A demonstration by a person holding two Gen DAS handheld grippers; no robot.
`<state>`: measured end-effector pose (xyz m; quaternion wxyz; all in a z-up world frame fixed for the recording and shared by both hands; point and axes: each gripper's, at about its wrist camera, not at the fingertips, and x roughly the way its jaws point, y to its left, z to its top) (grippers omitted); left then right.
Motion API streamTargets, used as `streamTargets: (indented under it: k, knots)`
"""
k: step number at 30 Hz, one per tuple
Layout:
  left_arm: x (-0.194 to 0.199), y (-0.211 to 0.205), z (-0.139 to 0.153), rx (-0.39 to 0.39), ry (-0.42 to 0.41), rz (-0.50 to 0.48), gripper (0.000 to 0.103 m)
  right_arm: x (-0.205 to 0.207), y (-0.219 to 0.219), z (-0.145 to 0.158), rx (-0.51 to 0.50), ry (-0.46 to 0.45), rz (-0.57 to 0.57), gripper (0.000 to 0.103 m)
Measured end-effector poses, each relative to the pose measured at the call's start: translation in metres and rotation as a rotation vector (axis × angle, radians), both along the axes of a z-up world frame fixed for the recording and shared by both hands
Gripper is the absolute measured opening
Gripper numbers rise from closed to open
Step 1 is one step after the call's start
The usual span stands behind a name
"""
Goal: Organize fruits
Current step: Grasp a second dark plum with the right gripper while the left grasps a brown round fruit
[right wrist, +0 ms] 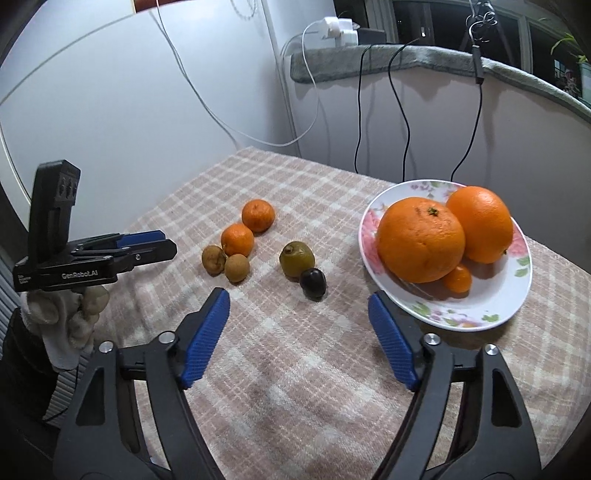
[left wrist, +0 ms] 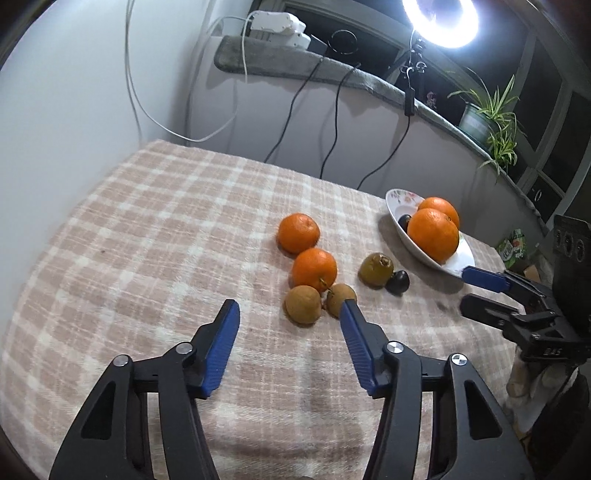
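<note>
Checked cloth (right wrist: 295, 369) at frame centre holds loose fruit; both grippers (left wrist: 290, 310) (right wrist: 299, 299) gape empty, so next likely grasps the dark plum (right wrist: 313, 281) for the plate (right wrist: 480, 310).

Illumination is supplied by a ring light (left wrist: 441, 18) at the far right, which is blown out to white glare in the left wrist view. The checked tablecloth (left wrist: 166, 229) is evenly and brightly lit; soft shadows are cast towards the near left beneath the plate (right wrist: 491, 306) and the loose fruit. The windows behind are rendered dark. Strong fisheye curvature and black vignetting are noted at all corners. Slight softness is observed towards the edges.
</note>
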<state>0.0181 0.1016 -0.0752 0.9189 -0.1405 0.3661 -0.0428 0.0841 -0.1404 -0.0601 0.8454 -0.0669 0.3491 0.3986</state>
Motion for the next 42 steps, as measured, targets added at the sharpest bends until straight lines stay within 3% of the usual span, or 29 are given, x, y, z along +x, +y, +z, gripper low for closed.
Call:
streamTargets:
  k: [9,28,34,42]
  knots:
    - [0.015,-0.012,-0.012,0.022,0.04,-0.041,0.045,0.018,0.017,-0.019,-0.05,0.046,0.001,0.055]
    - [0.035,-0.013,-0.023,0.036,0.081,-0.062,0.032,0.038,0.037,-0.034,-0.086,0.073,0.001,0.045]
    - [0.036,-0.016,-0.023,0.04,0.081,-0.075,0.025,0.043,0.041,-0.037,-0.1,0.088,0.001,0.038]
    - [0.036,-0.017,-0.022,0.044,0.076,-0.074,0.024,0.044,0.041,-0.039,-0.103,0.09,-0.001,0.024]
